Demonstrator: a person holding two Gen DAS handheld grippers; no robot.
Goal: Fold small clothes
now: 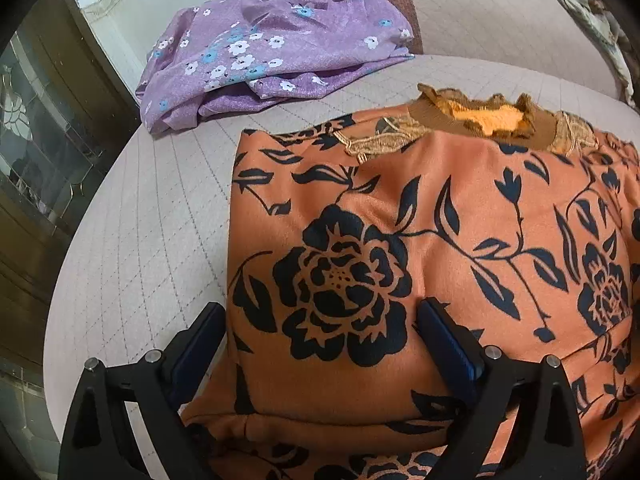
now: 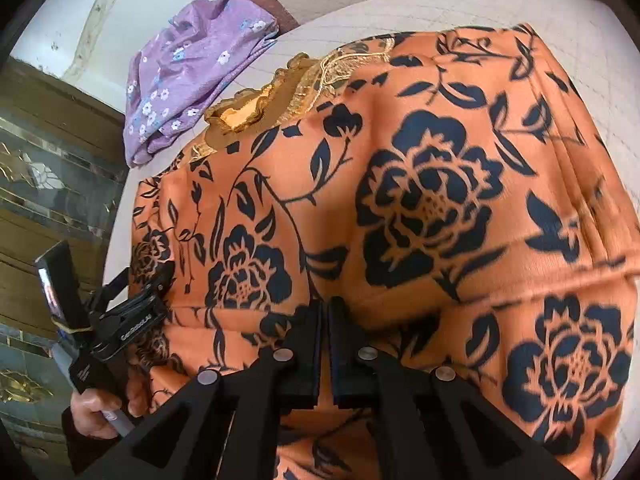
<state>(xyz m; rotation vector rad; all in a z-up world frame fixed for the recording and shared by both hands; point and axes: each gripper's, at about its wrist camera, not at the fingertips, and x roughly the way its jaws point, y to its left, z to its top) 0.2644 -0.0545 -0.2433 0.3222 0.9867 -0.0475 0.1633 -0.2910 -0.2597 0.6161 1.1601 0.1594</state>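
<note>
Orange floral garment (image 1: 460,220) lies part-folded; left tongs (image 1: 320,320) gape wide astride its edge, right tongs (image 2: 325,320) pinch its cloth. Next, carry that fold across.

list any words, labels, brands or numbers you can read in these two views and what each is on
Black clamp mount on the other handheld gripper, seen in the right wrist view: a line of white capital letters, too small and blurred to read.
Black handle block below that clamp: a small white mark, not legible.
Orange garment with black flower print: no text.
Purple garment with white and blue flowers: no text.
Left wrist view: nothing readable.
</note>
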